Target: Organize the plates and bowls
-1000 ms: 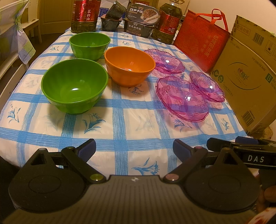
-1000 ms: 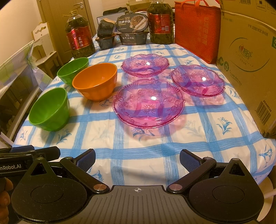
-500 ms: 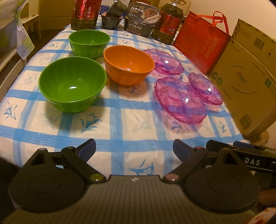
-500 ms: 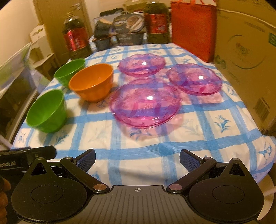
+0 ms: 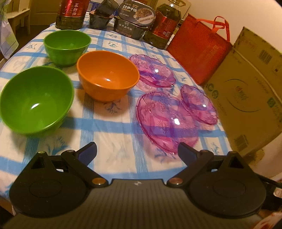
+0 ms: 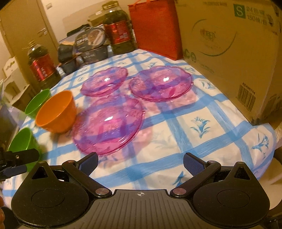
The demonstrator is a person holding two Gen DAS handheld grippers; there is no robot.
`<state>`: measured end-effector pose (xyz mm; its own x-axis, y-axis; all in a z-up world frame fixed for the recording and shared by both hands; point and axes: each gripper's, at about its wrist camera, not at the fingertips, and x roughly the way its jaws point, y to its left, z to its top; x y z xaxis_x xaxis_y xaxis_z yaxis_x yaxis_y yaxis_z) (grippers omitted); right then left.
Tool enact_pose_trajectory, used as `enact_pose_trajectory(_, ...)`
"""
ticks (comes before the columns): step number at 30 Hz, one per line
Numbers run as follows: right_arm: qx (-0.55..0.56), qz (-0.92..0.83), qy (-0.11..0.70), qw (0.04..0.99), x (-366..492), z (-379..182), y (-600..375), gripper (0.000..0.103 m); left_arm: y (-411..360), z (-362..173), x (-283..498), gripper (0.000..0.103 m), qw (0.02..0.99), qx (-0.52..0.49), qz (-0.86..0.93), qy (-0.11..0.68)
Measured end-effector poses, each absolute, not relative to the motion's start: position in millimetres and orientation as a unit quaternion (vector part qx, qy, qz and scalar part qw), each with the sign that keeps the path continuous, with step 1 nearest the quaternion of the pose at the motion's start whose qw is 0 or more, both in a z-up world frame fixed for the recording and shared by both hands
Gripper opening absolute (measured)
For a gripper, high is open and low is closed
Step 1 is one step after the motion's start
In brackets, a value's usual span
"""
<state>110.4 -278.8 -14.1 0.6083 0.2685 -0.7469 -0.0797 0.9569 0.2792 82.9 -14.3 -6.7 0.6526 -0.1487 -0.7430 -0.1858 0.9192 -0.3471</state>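
Observation:
Three bowls stand on the blue-checked tablecloth: a near green bowl [image 5: 35,98], an orange bowl [image 5: 107,74] and a far green bowl [image 5: 67,46]. Three clear pink plates lie to their right: a large near plate [image 5: 165,121], a right plate [image 5: 199,104] and a far plate [image 5: 153,72]. In the right wrist view the large plate [image 6: 109,125], right plate [image 6: 161,82], far plate [image 6: 105,81] and orange bowl [image 6: 56,112] show. My left gripper [image 5: 137,153] is open and empty above the table's near edge. My right gripper [image 6: 141,161] is open and empty, just short of the large plate.
A cardboard box [image 6: 229,49] and a red bag [image 6: 155,28] stand along the table's right side. Oil bottles [image 5: 72,12] and food boxes [image 5: 134,19] line the far end. The left gripper's tip [image 6: 19,156] shows at the right view's left edge.
Both grippers have moved forward toward the table. The left view has swung right toward the plates; the right gripper has come closer to the large pink plate. Both stay open.

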Motion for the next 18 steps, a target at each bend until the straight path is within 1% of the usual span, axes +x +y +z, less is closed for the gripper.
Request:
enact_pose_trajectory(2,0.115,0.094,0.436,0.888,121,-20,-283,0.102,-18,-13,96,0.095,0.887,-0.193,0.013,0.42)
enact_pose_trajectory(3,0.118,0.094,0.437,0.887,126,-23,-285,0.099,-20,-17,102,0.094,0.887,-0.189,0.014,0.421)
enact_pose_trajectory(4,0.12,0.095,0.439,0.885,132,-25,-287,0.091,-21,-20,109,0.092,0.888,-0.185,0.015,0.422)
enact_pose_trajectory(6,0.124,0.098,0.44,0.884,143,-30,-290,0.086,-24,-28,120,0.089,0.888,-0.183,0.015,0.422)
enact_pose_trajectory(8,0.123,0.099,0.44,0.884,154,-34,-291,0.083,-25,-36,132,0.087,0.886,-0.182,0.02,0.427)
enact_pose_trajectory(10,0.125,0.104,0.442,0.882,165,-39,-291,0.074,-26,-45,143,0.082,0.884,-0.181,0.022,0.43)
enact_pose_trajectory(11,0.128,0.107,0.443,0.881,171,-42,-292,0.073,-28,-49,149,0.079,0.884,-0.178,0.022,0.432)
enact_pose_trajectory(12,0.129,0.11,0.444,0.88,176,-45,-291,0.07,-29,-52,154,0.071,0.883,-0.174,0.021,0.434)
enact_pose_trajectory(13,0.131,0.112,0.445,0.879,180,-47,-291,0.068,-31,-56,158,0.058,0.883,-0.17,0.019,0.438)
enact_pose_trajectory(14,0.132,0.116,0.448,0.877,185,-50,-290,0.067,-33,-60,163,0.053,0.882,-0.165,0.016,0.442)
enact_pose_trajectory(15,0.134,0.119,0.45,0.875,188,-54,-289,0.063,-35,-62,166,0.043,0.881,-0.16,0.015,0.445)
enact_pose_trajectory(16,0.137,0.123,0.452,0.873,192,-56,-288,0.059,-36,-65,170,0.036,0.881,-0.155,0.012,0.448)
enact_pose_trajectory(17,0.138,0.125,0.454,0.871,195,-59,-287,0.057,-38,-67,172,0.035,0.881,-0.15,0.011,0.449)
enact_pose_trajectory(18,0.138,0.127,0.456,0.87,197,-61,-286,0.053,-39,-69,174,0.034,0.881,-0.147,0.011,0.449)
